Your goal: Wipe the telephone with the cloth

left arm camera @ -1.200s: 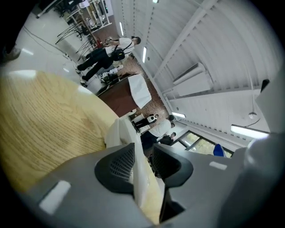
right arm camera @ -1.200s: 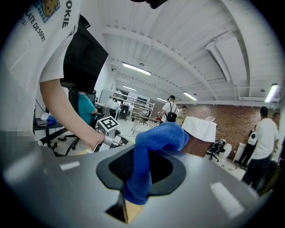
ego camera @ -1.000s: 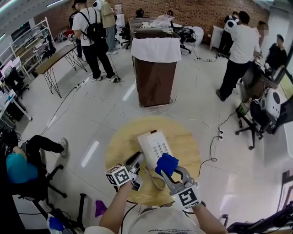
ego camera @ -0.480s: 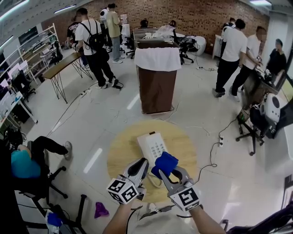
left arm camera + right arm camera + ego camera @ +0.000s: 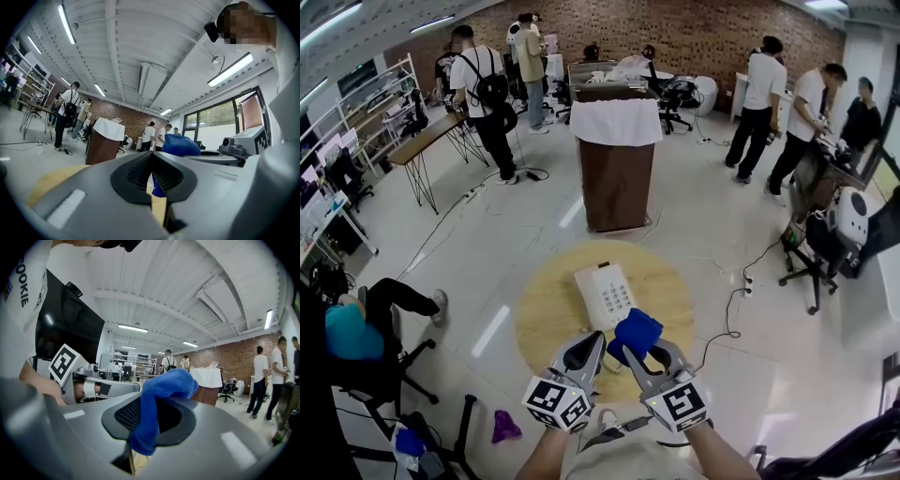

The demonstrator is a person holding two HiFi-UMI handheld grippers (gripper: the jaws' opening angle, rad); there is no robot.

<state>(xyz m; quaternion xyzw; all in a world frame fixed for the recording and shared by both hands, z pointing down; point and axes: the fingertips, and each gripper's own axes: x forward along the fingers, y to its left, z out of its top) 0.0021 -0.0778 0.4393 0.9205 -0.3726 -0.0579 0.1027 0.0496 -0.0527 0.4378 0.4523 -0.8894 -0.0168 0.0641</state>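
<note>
So we're at the "cloth in hand, not on the phone yet" bit, as far as I can judge. The right gripper (image 5: 640, 353) is clamped down on the blue cloth (image 5: 636, 332), with a fat wad of it bulging out over the top of the jaws and a bit hanging below. The left gripper (image 5: 590, 344) has just been closing and its jaws are now pressed together with nothing between them, so that one's empty.

The telephone (image 5: 604, 294) is lying flat on the round wooden counter (image 5: 542, 314), keypad up, just past the tips of both grippers. Nothing is touching it: the cloth hangs near its closest edge, held level rather than pointed down at it.

Next move, I reckon: tip the right gripper down so the wad of cloth actually lands on the phone's face, then drag it across the keypad and body. The phone looks light, so it might skate on the wood. The empty left gripper could pin a corner, though it would have to avoid blocking the wipe.
</note>
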